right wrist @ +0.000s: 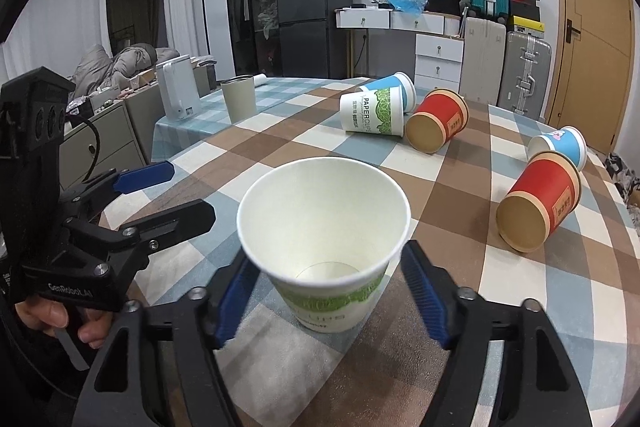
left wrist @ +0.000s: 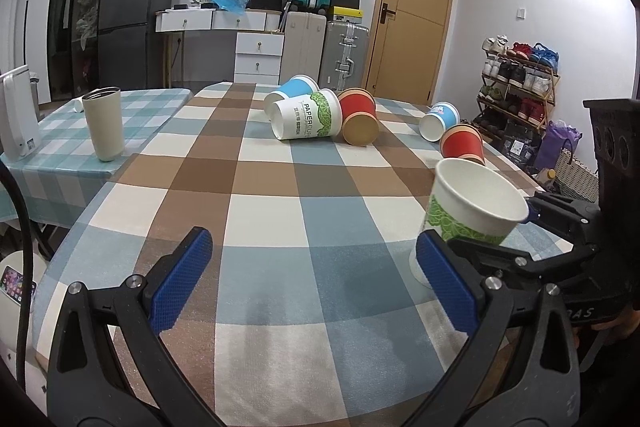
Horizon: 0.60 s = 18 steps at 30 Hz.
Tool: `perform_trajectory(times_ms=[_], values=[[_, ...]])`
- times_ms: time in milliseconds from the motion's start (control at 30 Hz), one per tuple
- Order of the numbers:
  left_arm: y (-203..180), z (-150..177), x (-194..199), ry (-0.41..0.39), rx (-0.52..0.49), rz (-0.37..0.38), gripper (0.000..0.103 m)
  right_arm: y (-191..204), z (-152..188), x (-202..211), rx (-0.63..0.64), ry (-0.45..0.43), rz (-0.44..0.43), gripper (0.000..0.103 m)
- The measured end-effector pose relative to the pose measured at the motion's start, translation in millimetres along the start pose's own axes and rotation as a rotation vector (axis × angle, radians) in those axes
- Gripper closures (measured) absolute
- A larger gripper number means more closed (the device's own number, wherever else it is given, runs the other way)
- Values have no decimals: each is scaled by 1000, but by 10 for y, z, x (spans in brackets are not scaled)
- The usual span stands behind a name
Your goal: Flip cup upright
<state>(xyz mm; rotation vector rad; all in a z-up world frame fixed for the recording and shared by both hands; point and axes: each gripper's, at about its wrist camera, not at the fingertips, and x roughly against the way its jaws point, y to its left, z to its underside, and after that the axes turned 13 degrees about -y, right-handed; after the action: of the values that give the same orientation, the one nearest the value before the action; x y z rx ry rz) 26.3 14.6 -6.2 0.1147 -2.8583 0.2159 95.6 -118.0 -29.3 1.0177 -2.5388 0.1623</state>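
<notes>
A white paper cup with a green leaf band stands upright on the checked tablecloth, mouth up, between the blue pads of my right gripper. The jaws are open, with a gap on each side of the cup. The cup also shows at the right of the left wrist view, with the right gripper around it. My left gripper is open and empty over the near part of the table, left of the cup; it shows in the right wrist view.
Several cups lie on their sides farther back: a white-green cup, a blue cup, a red cup, another blue cup and another red cup. A beige steel tumbler stands on the left table.
</notes>
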Motion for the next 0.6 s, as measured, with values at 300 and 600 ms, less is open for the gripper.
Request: perform_trajectory(times_ms=[300,600], values=[[-104,-31,124,-64,-17,43,1,-208,44,384,-28,-132,-35,0],[-211,-3,195,-93,-35,79,1,-375,87,660,-53,-242,-67,0]])
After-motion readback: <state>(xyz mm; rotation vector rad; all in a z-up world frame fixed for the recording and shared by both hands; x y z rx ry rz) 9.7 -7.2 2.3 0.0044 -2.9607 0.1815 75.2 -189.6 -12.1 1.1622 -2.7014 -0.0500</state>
